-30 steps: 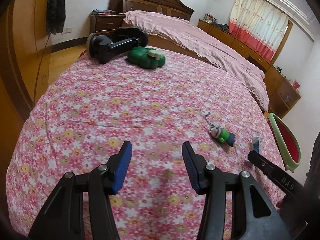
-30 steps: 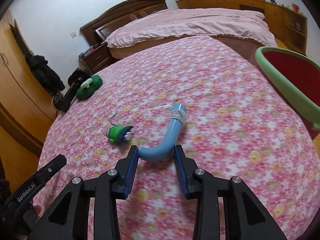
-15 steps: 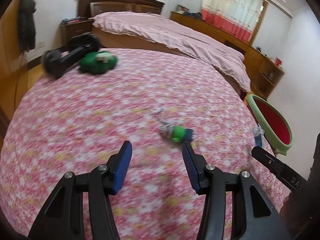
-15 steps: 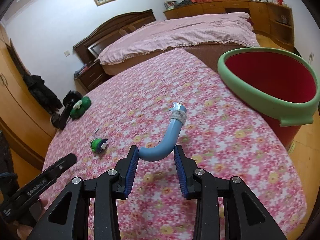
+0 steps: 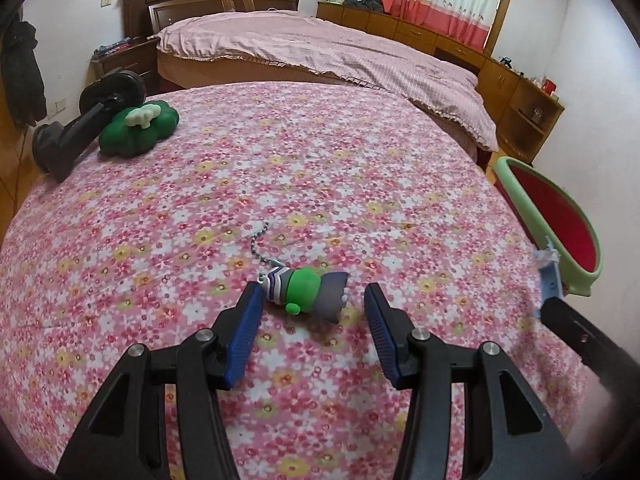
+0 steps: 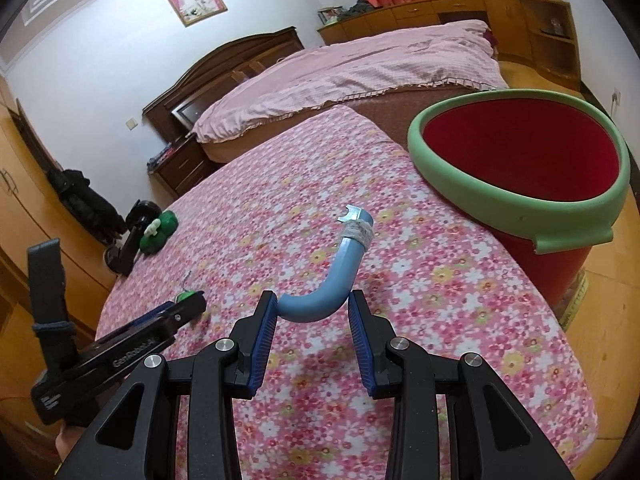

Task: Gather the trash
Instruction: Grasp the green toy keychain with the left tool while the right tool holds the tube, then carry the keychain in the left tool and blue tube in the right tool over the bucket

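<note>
Far off to the upper left of the left gripper (image 5: pixel 310 312), at the edge of the flowered bedspread (image 5: pixel 280 184), lay a black stand (image 5: pixel 80 128) touching a green toy (image 5: pixel 138 130) with a white piece on top. The left gripper itself was spread wide, grasping nothing, its blue pads (image 5: pixel 244 334) low over the cloth. Just ahead of it and between the two fingertips lay a small keychain figure (image 5: pixel 306 290) with a green head and grey body, on its side, its bead chain trailing away toward the upper left; the figure sat near the left pad but whether it touched could not be told. Beyond the cloth stood a bed with a pink quilt (image 5: pixel 320 46). To the far right of that gripper, past the edge of the cloth, showed part of a red bin with a green rim (image 5: pixel 516 192), and in front of it the tip of a blue tube (image 5: pixel 550 276). In the right wrist view, the left gripper (image 6: pixel 184 312) appeared at the lower left, the figure's green head (image 6: pixel 185 295) peeking just behind it. The right gripper (image 6: pixel 312 312) was clenched on the bent blue tube (image 6: pixel 336 276), pinching its lower curved end between the blue pads (image 6: pixel 262 332); the tube rose forward and to the right, above the cloth, with a grey wrap and a small metal clip at its upper end. Ahead and to the right of this gripper, close beyond the tube's tip, stood the bin (image 6: pixel 472 184), its mouth open and tilted toward the camera.
</note>
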Available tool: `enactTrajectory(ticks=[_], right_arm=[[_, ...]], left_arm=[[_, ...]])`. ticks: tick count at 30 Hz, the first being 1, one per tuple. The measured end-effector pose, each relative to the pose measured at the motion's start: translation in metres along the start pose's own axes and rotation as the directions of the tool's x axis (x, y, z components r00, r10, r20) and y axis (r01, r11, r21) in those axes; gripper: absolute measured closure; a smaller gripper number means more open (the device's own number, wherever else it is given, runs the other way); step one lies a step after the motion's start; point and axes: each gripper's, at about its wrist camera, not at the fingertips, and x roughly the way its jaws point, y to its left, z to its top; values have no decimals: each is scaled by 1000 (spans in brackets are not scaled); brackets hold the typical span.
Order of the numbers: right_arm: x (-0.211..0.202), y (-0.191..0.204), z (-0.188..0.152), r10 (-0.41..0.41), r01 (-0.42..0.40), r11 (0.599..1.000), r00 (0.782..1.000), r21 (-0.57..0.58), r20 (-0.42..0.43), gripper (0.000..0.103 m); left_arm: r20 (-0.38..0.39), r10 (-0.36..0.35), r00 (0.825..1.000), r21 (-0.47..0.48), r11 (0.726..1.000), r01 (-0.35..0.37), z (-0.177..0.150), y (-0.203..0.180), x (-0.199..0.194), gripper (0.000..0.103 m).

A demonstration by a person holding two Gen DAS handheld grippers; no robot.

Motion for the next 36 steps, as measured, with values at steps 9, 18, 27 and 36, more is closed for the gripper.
enactTrajectory(ticks=[9,18,27,36], right_arm=[[-5,-2,1,12,-12,1000,1000,5,11,66],[-20,-4,5,23,-24,1000,999,1,44,66],[-41,-12,18,25,-26,1000,995,7,100,66],[-64,-40,40,-10,3,999,985,44,174,66]], left_arm=[[21,8,1000,15,1000,-9,1,0,2,58],[59,-55,997,23,998,54,-1,-11,-21,58],[116,-130,985,54,991,125,16,-37,-51,58],[133,-198,971,126,975,182,40,-82,-58,58]])
